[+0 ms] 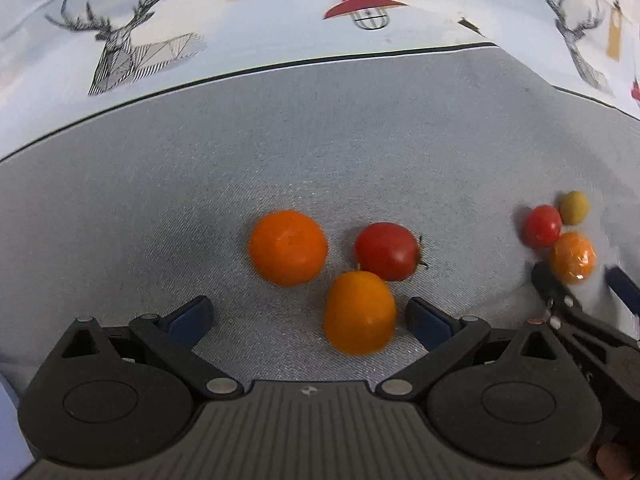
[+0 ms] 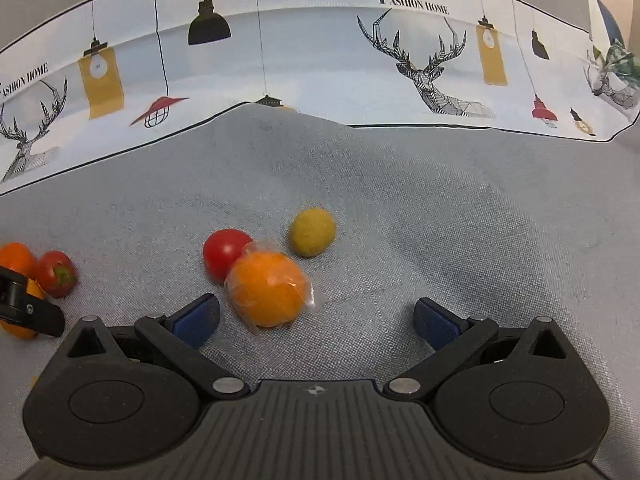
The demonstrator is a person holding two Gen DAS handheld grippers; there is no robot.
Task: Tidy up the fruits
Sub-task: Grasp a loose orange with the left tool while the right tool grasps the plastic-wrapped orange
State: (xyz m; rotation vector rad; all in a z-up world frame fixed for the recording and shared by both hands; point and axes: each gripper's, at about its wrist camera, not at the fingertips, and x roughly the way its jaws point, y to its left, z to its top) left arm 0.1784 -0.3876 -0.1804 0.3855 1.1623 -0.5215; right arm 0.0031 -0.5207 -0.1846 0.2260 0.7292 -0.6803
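Note:
In the left wrist view my left gripper [image 1: 308, 320] is open over the grey cloth. An orange fruit [image 1: 359, 313] lies between its fingers, nearer the right finger. Beyond it lie a round orange [image 1: 288, 247] and a red tomato [image 1: 386, 251]. In the right wrist view my right gripper [image 2: 316, 320] is open. A plastic-wrapped orange [image 2: 267, 289] lies just ahead of the left finger, touching a red tomato [image 2: 224, 254]. A yellow-green fruit [image 2: 312, 232] sits a little farther. The right gripper also shows in the left wrist view [image 1: 580, 284], around the wrapped orange [image 1: 572, 258].
The grey cloth [image 2: 440, 220] covers the table, with a printed deer-and-lamp cloth [image 2: 320, 72] beyond its far edge. The left gripper's finger [image 2: 28, 308] and its fruits show at the left edge of the right wrist view.

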